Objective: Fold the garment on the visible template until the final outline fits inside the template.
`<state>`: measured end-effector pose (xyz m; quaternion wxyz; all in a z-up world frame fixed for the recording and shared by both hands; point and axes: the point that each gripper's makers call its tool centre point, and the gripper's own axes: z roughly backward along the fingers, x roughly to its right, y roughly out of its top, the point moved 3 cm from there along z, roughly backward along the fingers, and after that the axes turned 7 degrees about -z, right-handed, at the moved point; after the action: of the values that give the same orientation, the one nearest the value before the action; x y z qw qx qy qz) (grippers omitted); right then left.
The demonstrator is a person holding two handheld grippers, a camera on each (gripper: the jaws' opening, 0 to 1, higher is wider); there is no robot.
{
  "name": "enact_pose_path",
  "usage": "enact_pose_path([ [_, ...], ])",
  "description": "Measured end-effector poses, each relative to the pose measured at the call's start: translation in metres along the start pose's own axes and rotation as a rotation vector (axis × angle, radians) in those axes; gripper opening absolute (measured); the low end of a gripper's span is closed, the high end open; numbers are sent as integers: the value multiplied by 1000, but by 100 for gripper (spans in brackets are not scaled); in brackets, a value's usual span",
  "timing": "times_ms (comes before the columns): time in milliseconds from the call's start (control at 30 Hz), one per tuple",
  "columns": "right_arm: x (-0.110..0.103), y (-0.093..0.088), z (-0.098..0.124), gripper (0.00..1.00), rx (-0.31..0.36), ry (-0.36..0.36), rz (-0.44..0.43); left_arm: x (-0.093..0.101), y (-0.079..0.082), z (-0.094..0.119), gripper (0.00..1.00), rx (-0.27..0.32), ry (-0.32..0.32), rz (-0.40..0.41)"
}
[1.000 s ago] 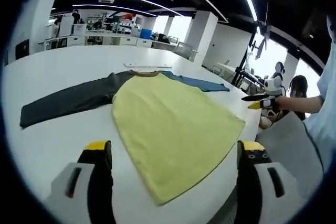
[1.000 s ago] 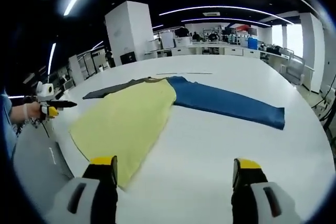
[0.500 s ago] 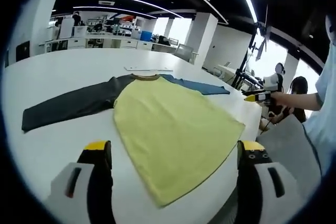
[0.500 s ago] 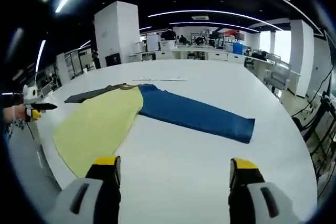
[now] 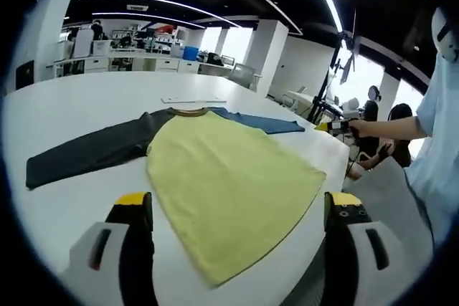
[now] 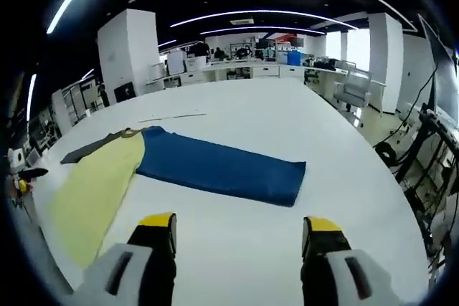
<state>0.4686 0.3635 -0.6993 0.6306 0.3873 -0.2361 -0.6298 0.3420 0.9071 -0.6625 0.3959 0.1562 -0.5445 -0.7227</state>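
A long-sleeved shirt lies flat on the white table (image 5: 79, 91). Its yellow body (image 5: 229, 177) is just beyond my left gripper (image 5: 237, 202), whose jaws stand wide apart with nothing between them. One sleeve is dark grey (image 5: 86, 152), the other blue (image 5: 262, 121), and the collar (image 5: 188, 112) is brown. Beyond the collar lies a thin pale strip (image 5: 192, 99). In the right gripper view the blue sleeve (image 6: 222, 170) stretches across ahead of my right gripper (image 6: 239, 223), which is open and holds nothing. The yellow body (image 6: 93, 191) lies to its left. A hand holds the right gripper (image 5: 331, 126) past the table's right edge.
The table's near edge runs close under both grippers (image 6: 401, 249). Office chairs (image 6: 351, 91) and cables stand off its right side. A seated person (image 5: 393, 145) and a tripod stand (image 5: 344, 77) are beyond the table. Desks and white pillars (image 6: 125, 51) fill the background.
The right gripper view has swung to the right, so the blue sleeve now sits centred and the yellow body has slid left. The shirt has not moved. Both grippers remain open.
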Motion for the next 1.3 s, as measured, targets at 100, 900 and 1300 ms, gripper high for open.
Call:
enact_pose_path([
  [100,10,5,-13,60,7,-20,-78,1,1,1,95,18,-1,12],
  [900,14,5,-41,46,5,-51,-248,1,-8,14,91,29,68,104],
  [1300,32,11,-51,28,46,-35,-405,7,-16,8,90,15,48,127],
])
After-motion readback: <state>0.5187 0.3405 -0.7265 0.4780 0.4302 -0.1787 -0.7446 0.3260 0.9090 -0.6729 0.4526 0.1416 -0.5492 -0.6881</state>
